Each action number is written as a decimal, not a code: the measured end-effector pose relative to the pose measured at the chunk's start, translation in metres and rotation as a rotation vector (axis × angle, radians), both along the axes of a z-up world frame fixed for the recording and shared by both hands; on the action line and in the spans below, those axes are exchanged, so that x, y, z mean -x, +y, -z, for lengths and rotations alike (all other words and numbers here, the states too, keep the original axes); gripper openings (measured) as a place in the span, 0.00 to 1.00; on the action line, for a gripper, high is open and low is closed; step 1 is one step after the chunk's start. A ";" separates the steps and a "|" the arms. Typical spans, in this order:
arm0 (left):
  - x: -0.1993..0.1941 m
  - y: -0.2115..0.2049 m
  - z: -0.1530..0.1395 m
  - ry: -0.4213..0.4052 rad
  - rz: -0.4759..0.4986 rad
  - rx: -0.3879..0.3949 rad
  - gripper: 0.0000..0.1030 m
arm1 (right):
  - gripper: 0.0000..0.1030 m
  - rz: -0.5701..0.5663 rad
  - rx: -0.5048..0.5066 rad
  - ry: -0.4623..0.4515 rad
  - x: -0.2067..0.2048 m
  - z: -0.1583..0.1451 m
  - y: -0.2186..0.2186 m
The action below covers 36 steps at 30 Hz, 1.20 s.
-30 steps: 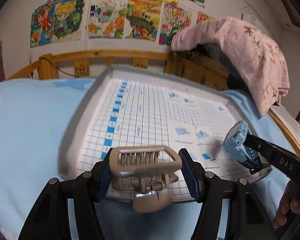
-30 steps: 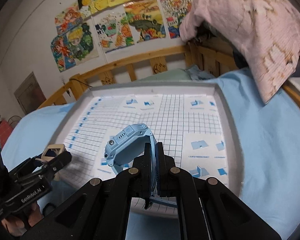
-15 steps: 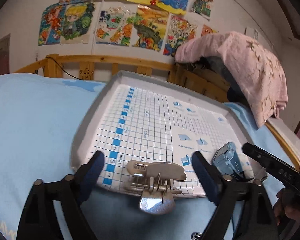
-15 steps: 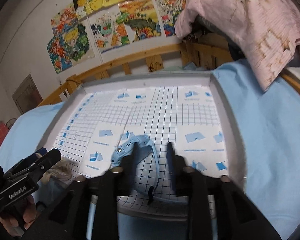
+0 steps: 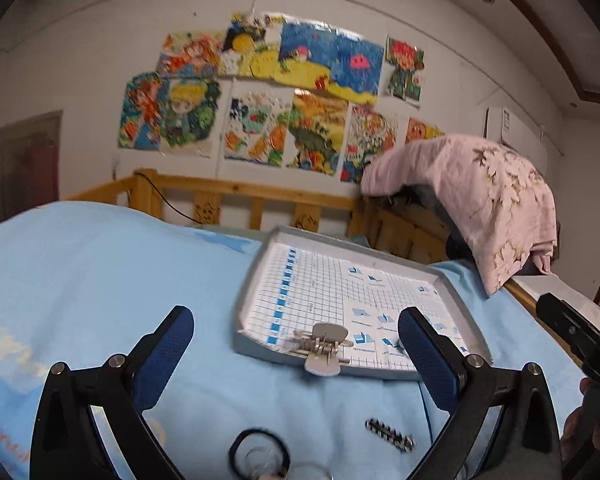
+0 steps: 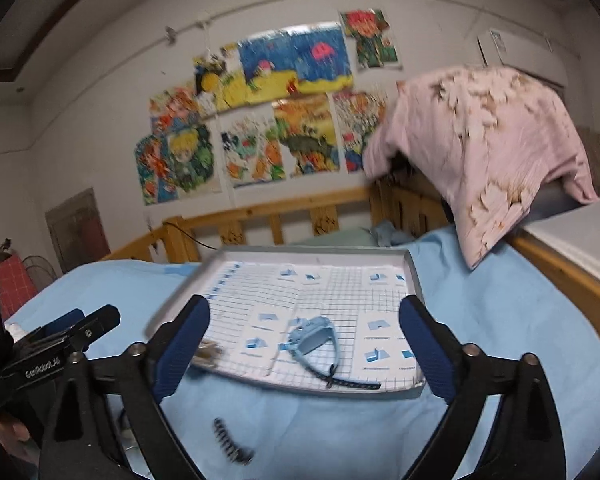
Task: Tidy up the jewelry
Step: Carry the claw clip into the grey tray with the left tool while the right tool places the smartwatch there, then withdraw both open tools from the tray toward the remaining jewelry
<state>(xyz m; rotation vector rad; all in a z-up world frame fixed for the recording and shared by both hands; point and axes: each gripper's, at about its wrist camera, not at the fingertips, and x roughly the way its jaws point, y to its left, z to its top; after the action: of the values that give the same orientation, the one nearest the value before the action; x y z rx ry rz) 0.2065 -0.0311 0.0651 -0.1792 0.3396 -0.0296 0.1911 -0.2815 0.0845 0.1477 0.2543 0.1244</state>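
We have just let go of two pieces at once, and both now lie in the tray (image 5: 260, 354) that sits on the blue bedsheet (image 5: 100, 272). A second ago our left gripper (image 5: 296, 332) was clamped on the beige hair claw (image 5: 322, 346) and our right gripper (image 6: 304, 320) on the blue watch (image 6: 312, 338); the jaws of both have just been opening, they now stand wide with nothing between the pads, and both tools have drawn back from the tray. The hair claw rests at the tray's near edge, towards its near left corner, its lower paddle hanging over the rim, so we judge it barely seated. The blue watch lies further in, near the middle of the near edge, with its dark strap trailing along the printed grid towards the near right corner. That means two items are placed, but the job is not finished: on the bedsheet in front of the tray's near edge we see a black hair tie (image 5: 260, 452) and a dark toothed clip (image 5: 390, 436), neither yet in the tray. We judge the next step to be bringing the open grippers down to those, and perhaps nudging the claw further inside.
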 end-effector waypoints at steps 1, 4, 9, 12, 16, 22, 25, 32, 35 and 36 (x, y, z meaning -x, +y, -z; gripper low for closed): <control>0.010 0.002 -0.003 -0.008 -0.006 -0.004 1.00 | 0.93 -0.003 0.005 -0.008 0.009 -0.002 0.001; 0.036 0.007 -0.009 -0.032 -0.007 -0.017 1.00 | 0.95 -0.012 0.013 -0.044 0.043 -0.007 0.006; 0.085 0.013 -0.015 -0.065 0.011 -0.045 1.00 | 0.96 -0.028 0.015 -0.075 0.089 -0.011 0.013; 0.113 0.016 -0.013 -0.052 0.033 -0.052 1.00 | 0.96 -0.045 0.012 -0.073 0.113 -0.008 0.016; 0.147 0.018 -0.008 -0.037 0.058 -0.059 1.00 | 0.96 -0.065 0.031 -0.072 0.142 -0.002 0.024; 0.181 0.029 0.003 -0.024 0.041 -0.052 1.00 | 0.96 -0.084 0.075 -0.064 0.185 0.010 0.037; 0.198 0.035 0.010 -0.036 0.021 -0.057 1.00 | 0.96 -0.081 0.077 -0.051 0.201 0.020 0.041; 0.222 0.039 0.021 -0.049 0.017 -0.082 1.00 | 0.96 -0.085 0.092 -0.024 0.216 0.039 0.044; 0.226 0.039 0.023 -0.042 0.022 -0.083 1.00 | 0.96 -0.086 0.086 -0.010 0.216 0.043 0.043; 0.226 0.039 0.023 -0.042 0.022 -0.082 1.00 | 0.96 -0.084 0.082 -0.009 0.216 0.043 0.042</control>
<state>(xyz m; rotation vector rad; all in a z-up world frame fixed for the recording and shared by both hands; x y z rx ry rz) -0.0191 0.0083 0.0422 -0.0935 0.3000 -0.0407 -0.0244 -0.2393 0.0412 0.0544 0.2563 0.1979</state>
